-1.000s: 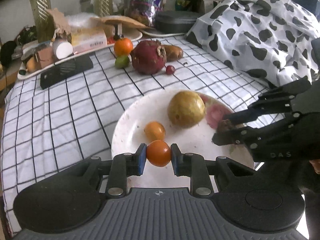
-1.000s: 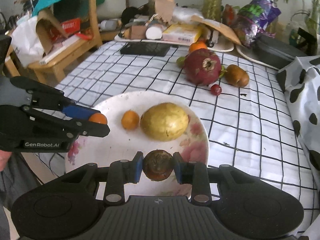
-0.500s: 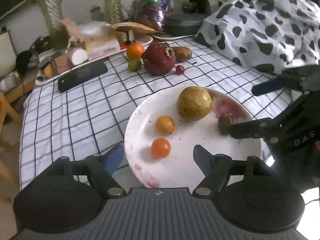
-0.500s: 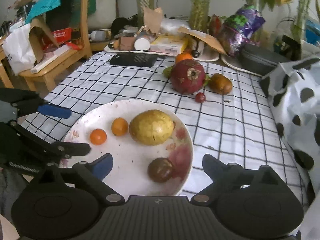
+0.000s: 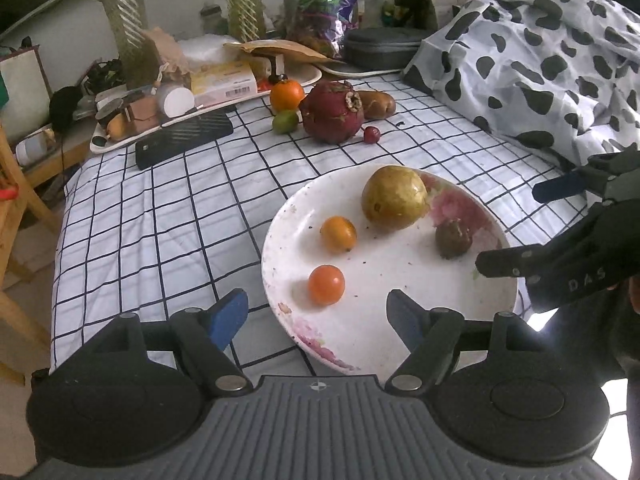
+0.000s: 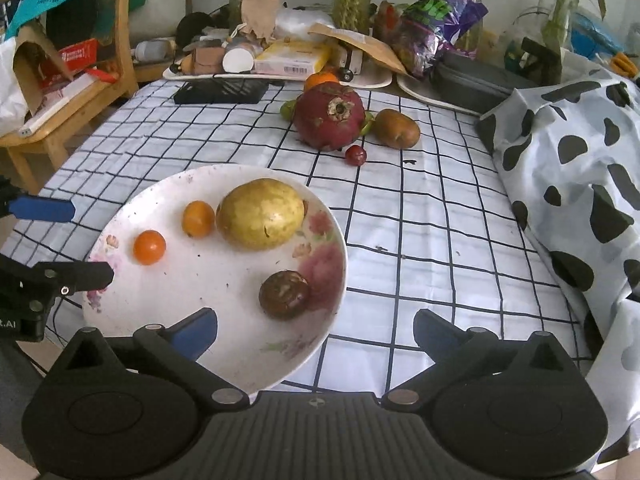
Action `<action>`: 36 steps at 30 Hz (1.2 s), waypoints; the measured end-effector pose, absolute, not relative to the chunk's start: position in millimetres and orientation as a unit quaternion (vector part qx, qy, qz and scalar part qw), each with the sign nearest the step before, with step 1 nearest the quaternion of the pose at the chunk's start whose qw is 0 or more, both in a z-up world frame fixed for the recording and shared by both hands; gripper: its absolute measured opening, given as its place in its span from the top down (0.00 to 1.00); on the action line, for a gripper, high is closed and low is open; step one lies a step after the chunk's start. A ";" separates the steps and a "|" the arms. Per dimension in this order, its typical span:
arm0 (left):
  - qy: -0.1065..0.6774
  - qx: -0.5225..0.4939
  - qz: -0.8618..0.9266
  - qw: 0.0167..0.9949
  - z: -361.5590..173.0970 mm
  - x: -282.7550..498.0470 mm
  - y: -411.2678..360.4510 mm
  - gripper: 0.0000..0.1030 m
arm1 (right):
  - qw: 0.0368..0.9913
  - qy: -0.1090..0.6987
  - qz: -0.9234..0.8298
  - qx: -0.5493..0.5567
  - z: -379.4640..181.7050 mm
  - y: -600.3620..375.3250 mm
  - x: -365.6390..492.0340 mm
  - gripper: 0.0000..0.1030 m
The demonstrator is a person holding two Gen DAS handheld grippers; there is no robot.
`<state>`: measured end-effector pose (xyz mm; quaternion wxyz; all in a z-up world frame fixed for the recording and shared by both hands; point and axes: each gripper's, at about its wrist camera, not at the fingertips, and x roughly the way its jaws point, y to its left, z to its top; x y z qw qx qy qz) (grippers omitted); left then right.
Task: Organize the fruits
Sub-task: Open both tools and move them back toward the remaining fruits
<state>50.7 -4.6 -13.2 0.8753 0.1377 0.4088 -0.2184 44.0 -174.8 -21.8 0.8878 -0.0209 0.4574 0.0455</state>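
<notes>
Nearest you, your left hand-held gripper (image 5: 318,316) stands apart over the plate (image 5: 360,344) rim and grips nothing; a second ago it clamped the orange tomato (image 5: 326,285), which now lies free on the plate just ahead of the blue pads. Your right hand-held gripper (image 6: 314,330) is opening, jaws spread wide with nothing between them; the dark brown fruit (image 6: 284,295) it pinched a second ago rests on the plate by the pink flower print. Beyond these lie a small orange fruit (image 6: 198,219) and a large yellow fruit (image 6: 261,214), touching. The plate's near edge overhangs the worktop (image 6: 420,240) edge. Checked cloth beyond the plate is bare up to the red dragon fruit (image 6: 330,116), cherry (image 6: 355,155), brown fruit (image 6: 397,128), and orange (image 5: 287,94).
</notes>
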 end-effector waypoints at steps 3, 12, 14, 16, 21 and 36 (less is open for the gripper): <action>0.409 0.141 -0.220 0.874 -13.7 50.5 -6.8 0.27 | 0.887 0.458 0.048 -0.030 -22.7 -171.3 44.3 0.00; 0.405 0.150 -0.224 0.874 -14.1 49.1 -9.7 0.27 | 0.891 0.450 0.046 -0.034 -19.7 -170.7 44.6 0.00; 0.404 0.150 -0.223 0.874 -13.7 49.0 -10.1 0.27 | 0.892 0.449 0.045 -0.033 -19.0 -171.3 44.8 0.00; 0.402 0.149 -0.224 0.875 -13.3 48.8 -10.0 0.27 | 0.893 0.447 0.044 -0.034 -18.6 -171.2 44.2 0.00; 0.399 0.151 -0.224 0.876 -13.1 48.1 -11.3 0.27 | 0.894 0.444 0.043 -0.033 -17.5 -171.6 43.6 0.00; 0.385 0.147 -0.226 0.882 -9.3 46.9 -11.7 0.27 | 0.903 0.428 0.033 -0.018 -12.0 -176.7 43.7 0.00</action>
